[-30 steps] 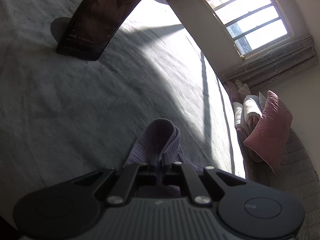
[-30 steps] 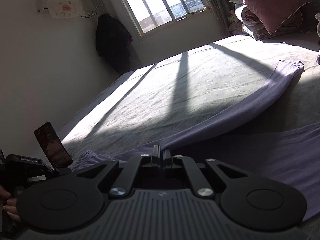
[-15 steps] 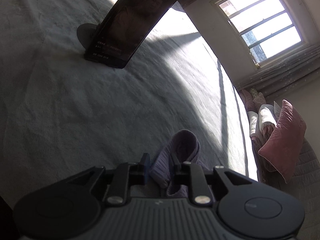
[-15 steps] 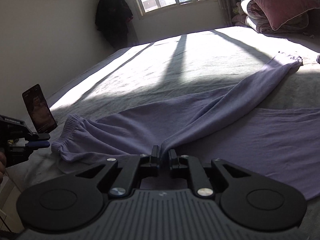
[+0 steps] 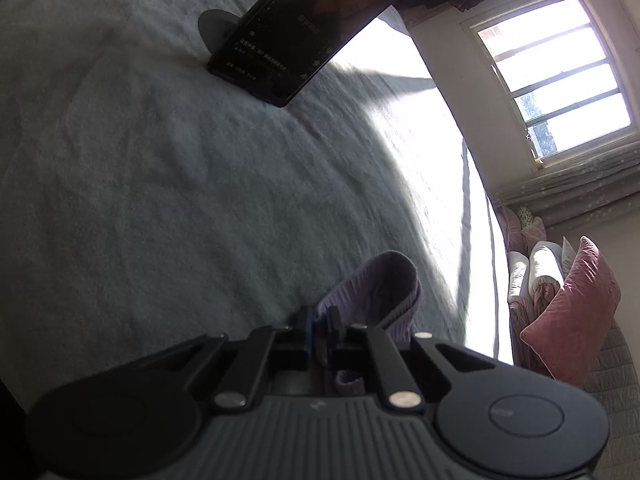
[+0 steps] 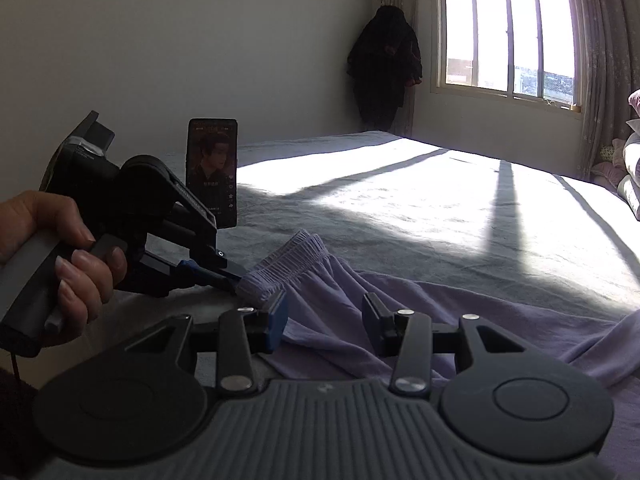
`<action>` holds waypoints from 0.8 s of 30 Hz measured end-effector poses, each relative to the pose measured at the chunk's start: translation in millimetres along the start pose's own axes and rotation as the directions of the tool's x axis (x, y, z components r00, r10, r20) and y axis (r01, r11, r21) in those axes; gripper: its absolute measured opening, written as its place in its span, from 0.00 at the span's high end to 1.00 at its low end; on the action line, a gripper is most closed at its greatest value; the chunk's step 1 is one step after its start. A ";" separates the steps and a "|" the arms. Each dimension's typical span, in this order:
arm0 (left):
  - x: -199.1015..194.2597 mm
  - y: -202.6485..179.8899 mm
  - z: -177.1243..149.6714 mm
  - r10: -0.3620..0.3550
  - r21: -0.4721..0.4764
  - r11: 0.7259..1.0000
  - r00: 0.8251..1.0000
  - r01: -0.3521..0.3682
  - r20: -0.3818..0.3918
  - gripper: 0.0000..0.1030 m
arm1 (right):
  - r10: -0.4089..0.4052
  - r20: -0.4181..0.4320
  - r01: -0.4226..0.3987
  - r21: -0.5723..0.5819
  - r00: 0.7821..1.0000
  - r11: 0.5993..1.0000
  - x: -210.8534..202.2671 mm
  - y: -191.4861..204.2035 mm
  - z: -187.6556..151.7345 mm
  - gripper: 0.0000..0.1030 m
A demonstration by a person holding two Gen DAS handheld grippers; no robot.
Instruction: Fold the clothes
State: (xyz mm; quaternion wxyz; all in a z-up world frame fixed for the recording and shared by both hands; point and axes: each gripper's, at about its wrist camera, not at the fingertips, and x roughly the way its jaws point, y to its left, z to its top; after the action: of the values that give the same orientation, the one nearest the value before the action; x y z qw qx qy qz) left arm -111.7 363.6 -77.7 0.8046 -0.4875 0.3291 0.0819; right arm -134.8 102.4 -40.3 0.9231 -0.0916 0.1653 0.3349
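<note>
i see soft matt lilac knit trousers (image 6: 400,312) with a ribbed elastic waistband (image 6: 288,260), lying on a rough, nubbly grey bedspread (image 5: 160,208). the phone (image 6: 212,172) screen is glossy glass; the pink pillow (image 5: 572,312) looks velvety.

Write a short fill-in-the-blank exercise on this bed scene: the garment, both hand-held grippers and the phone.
1. The left hand-held gripper is shut on the ribbed ____ of the lilac knit trousers.
2. The right hand-held gripper has jaws standing ____, pressing nothing.
3. The black smartphone stands ____ on the grey bedspread.

Missing words: waistband; open; upright
</note>
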 end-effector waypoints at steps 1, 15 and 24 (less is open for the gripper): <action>-5.1 -4.9 -2.0 0.030 0.036 0.999 0.999 -0.031 0.034 0.95 | 0.016 0.002 -0.016 -0.033 1.000 0.999 4.9 7.5 1.4 0.56; -23.3 -1.9 11.9 0.056 0.084 0.994 0.995 -0.063 0.077 0.93 | 0.060 -0.094 -0.066 -0.068 0.994 0.995 57.2 29.4 0.7 0.87; -36.3 -0.7 16.6 -0.078 0.083 0.994 0.996 0.075 0.031 0.80 | 0.129 -0.062 -0.112 0.232 0.990 0.966 57.7 1.3 12.6 0.92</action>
State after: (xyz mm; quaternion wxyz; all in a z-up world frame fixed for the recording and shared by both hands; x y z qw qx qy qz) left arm -131.8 384.1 -50.0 0.8318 -0.4649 0.2996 0.0457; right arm -91.0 140.8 -49.8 0.8984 0.0122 0.2433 0.3654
